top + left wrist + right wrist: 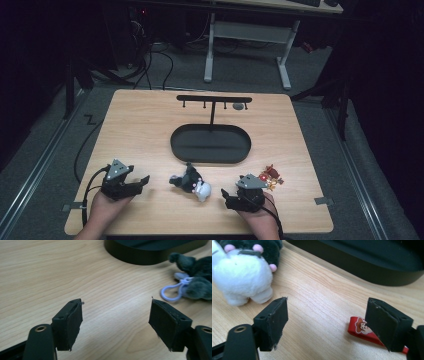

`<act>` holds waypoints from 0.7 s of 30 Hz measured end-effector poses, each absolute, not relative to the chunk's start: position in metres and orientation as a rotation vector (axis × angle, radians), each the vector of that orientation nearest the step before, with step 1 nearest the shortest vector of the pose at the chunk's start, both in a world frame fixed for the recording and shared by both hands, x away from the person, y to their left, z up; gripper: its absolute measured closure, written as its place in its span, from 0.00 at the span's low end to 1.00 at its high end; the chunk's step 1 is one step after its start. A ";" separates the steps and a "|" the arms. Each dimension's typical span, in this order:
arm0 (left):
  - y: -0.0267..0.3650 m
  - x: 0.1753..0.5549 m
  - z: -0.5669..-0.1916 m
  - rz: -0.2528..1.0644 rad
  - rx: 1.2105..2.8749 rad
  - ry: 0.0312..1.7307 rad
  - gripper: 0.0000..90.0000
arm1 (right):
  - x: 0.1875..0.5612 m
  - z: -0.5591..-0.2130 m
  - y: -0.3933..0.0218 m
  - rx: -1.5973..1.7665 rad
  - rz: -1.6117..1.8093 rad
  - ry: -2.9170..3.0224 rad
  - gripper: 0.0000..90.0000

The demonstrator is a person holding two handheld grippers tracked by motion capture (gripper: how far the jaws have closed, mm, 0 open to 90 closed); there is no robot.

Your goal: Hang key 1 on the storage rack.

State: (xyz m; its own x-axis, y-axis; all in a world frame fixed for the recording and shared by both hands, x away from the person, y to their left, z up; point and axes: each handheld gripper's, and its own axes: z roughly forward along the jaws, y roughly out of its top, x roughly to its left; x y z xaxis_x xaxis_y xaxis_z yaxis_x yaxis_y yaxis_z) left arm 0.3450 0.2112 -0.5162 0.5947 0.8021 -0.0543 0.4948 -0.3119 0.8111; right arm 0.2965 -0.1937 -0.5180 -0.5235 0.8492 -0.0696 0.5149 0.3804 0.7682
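A black-and-white plush toy (192, 184) with a pale purple loop (172, 291) lies on the wooden table between my two grippers. A red keychain charm (270, 176) lies beside the right gripper, and its red strap (362, 330) shows by the right jaw. My left gripper (142, 181) rests on the table at the front left, open, holding nothing, with the plush (197, 277) ahead and to its right. My right gripper (226, 194) rests at the front right, open and holding nothing, with the plush (244, 272) just ahead on its left.
A black oval tray (210, 144) with an upright T-shaped hook stand (214, 100) sits in the middle of the table. A small grey object (238, 106) hangs near the bar's right end. Beyond the table stand a white desk frame and cables.
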 end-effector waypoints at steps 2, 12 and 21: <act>0.208 0.345 -0.515 0.462 1.966 1.021 0.31 | 0.296 -0.518 -0.195 1.171 0.983 2.164 0.17; 0.196 0.348 -0.519 0.482 2.014 0.999 0.32 | 0.294 -0.518 -0.203 1.173 1.002 2.122 0.16; 0.192 0.347 -0.522 0.482 2.039 0.975 0.32 | 0.294 -0.522 -0.201 1.143 1.004 2.143 0.10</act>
